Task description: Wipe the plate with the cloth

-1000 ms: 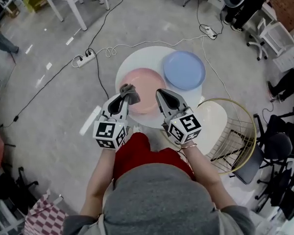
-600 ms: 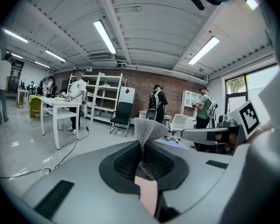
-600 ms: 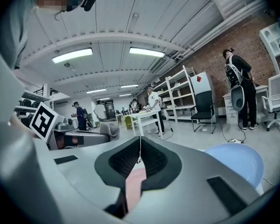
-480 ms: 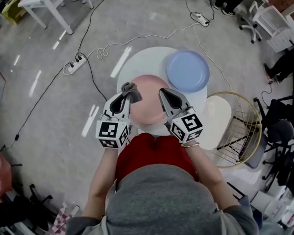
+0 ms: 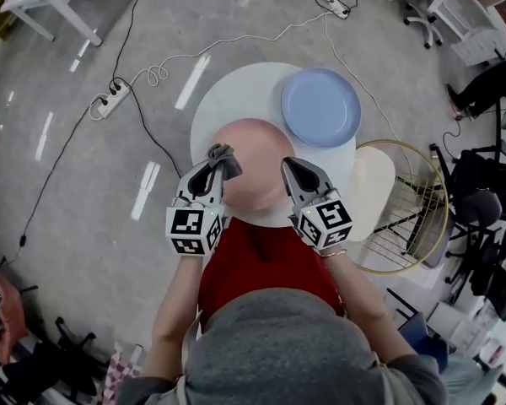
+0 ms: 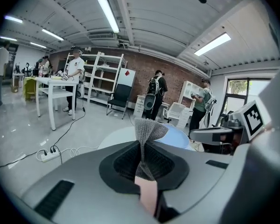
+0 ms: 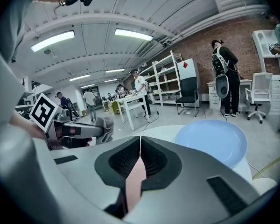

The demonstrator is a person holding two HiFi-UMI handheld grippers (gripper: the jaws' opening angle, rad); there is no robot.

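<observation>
Left gripper [image 5: 215,165] barely shifted, cloth [image 5: 222,153] pinched over pink plate [image 5: 257,175]

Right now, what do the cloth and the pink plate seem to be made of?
The cloth looks like grey knitted fabric, matte: a fine ribbed texture shows. The pink plate is smooth, evenly coloured, with little shine: perhaps plastic or ceramic, I cannot tell which.

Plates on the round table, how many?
2: pink plate at the table's near edge, by the cloth; blue plate beyond it, far right. None seem hidden.
</observation>
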